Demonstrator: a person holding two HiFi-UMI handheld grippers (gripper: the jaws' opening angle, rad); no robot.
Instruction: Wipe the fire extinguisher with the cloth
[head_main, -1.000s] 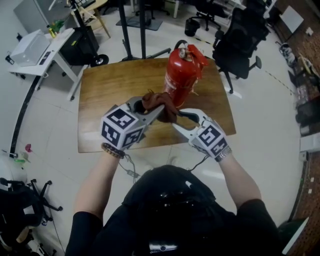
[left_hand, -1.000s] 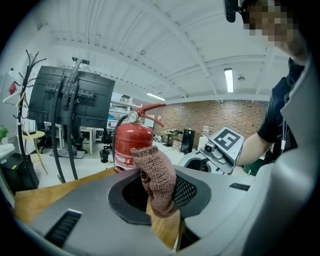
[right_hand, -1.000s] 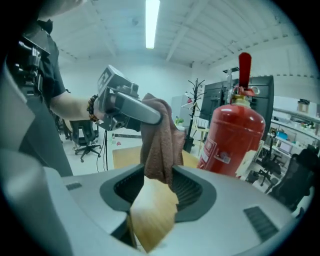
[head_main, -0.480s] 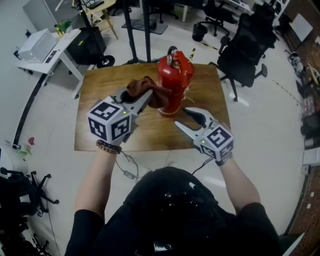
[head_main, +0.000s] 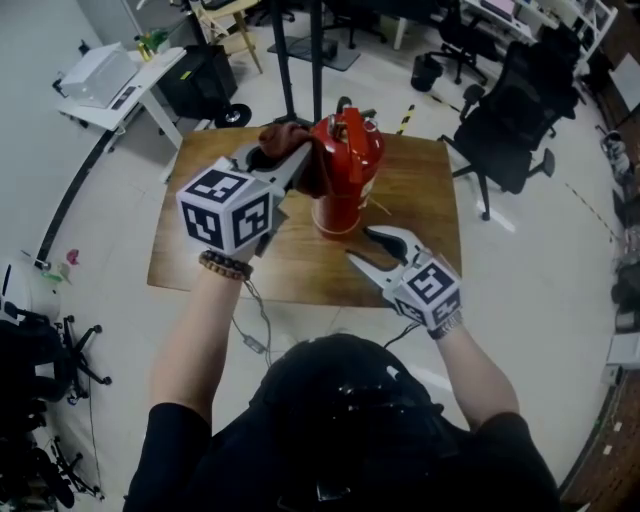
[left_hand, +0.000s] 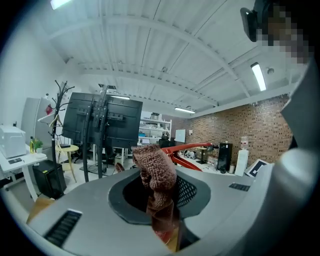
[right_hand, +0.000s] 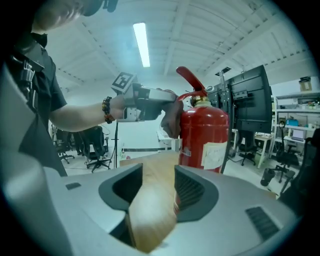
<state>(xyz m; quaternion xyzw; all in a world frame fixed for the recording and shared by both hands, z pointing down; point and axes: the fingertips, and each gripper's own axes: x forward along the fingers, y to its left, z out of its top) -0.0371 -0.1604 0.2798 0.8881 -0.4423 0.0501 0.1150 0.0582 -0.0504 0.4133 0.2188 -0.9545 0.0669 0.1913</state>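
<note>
At bench (head_main: 200, 250) middle, fire extinguisher (head_main: 343, 170) stands upright. Our left gripper (head_main: 293, 162) jaws clamp cloth (head_main: 285, 140) by its upper left. Right gripper (head_main: 362, 246) jaws wide, empty, near. Wiping hard, we risk toppling it unbraced.

1 extinguisher (head_main: 346, 185), 1 cloth (left_hand: 156, 169)

A bare wooden tabletop (head_main: 195, 255) holds one upright extinguisher (head_main: 345, 180) near its far middle. There is open room to its left, to its right and in front of it. The left gripper (head_main: 290, 165), clamping a cloth (head_main: 280, 135), crowds the extinguisher's upper left side. The right gripper (head_main: 357, 244), fingers apart and empty, hovers near its base.
</note>
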